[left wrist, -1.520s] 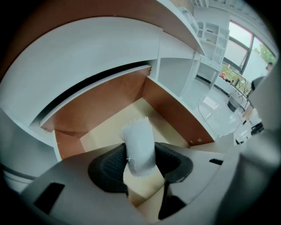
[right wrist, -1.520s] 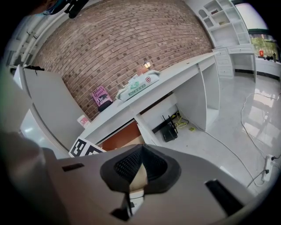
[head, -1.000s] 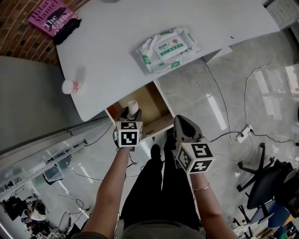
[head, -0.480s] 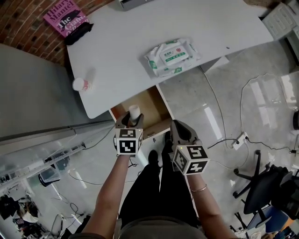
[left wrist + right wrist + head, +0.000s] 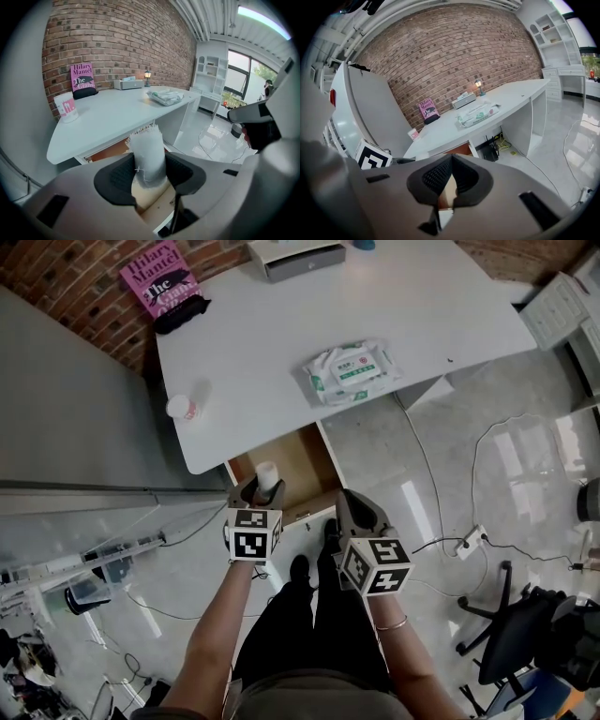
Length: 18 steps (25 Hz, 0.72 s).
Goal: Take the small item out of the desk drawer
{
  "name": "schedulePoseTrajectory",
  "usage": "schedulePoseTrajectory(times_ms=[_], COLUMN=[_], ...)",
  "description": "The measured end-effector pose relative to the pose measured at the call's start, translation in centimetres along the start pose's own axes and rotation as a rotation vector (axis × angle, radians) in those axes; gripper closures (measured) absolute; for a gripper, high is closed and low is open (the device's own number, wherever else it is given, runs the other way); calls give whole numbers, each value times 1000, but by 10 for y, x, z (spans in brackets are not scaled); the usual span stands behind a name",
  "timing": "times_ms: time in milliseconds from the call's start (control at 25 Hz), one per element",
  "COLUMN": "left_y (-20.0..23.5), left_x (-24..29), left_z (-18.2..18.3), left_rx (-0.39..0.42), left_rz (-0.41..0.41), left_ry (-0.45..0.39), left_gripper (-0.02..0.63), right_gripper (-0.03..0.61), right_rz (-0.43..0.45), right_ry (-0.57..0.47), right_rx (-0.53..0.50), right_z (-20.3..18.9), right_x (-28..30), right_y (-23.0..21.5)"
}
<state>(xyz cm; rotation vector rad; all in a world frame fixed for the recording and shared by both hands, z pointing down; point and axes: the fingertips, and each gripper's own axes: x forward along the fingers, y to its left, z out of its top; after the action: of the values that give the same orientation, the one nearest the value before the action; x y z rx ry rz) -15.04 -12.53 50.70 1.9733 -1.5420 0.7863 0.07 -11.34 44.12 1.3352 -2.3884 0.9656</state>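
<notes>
We are lifting the small white ribbed cylinder (image 5: 147, 154) from the wooden drawer (image 5: 295, 451), with the left tongs (image 5: 260, 491) gripping it (right tongs (image 5: 451, 180) closed, empty). Next, it is needing the white surface (image 5: 281, 343).

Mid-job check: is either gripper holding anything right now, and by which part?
The left gripper holds the white roll by its lower half, upright between the pads, over the open drawer. The right gripper is shut and empty.

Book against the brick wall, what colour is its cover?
The book is pink, seen best in the left gripper view.
</notes>
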Motion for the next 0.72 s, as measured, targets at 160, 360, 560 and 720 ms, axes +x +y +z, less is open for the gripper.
schedulePoseTrajectory(times_ms=[160, 360, 560, 720], left_y=[0, -3, -4, 2], left_x=[-16, -38, -62, -81], left_z=[9, 24, 37, 44], left_rx=[-4, -16, -33, -39], left_rz=[-2, -7, -11, -6], left_ry=[-33, -91, -148, -182], left_gripper=[411, 411, 411, 411], right_gripper=[574, 574, 574, 574], right_rz=[7, 11, 10, 6], right_ry=[-8, -26, -45, -59], right_rx=[-18, -35, -62, -83], right_z=[4, 11, 22, 29], right_x=[-6, -12, -18, -25], right_y=[9, 19, 27, 33])
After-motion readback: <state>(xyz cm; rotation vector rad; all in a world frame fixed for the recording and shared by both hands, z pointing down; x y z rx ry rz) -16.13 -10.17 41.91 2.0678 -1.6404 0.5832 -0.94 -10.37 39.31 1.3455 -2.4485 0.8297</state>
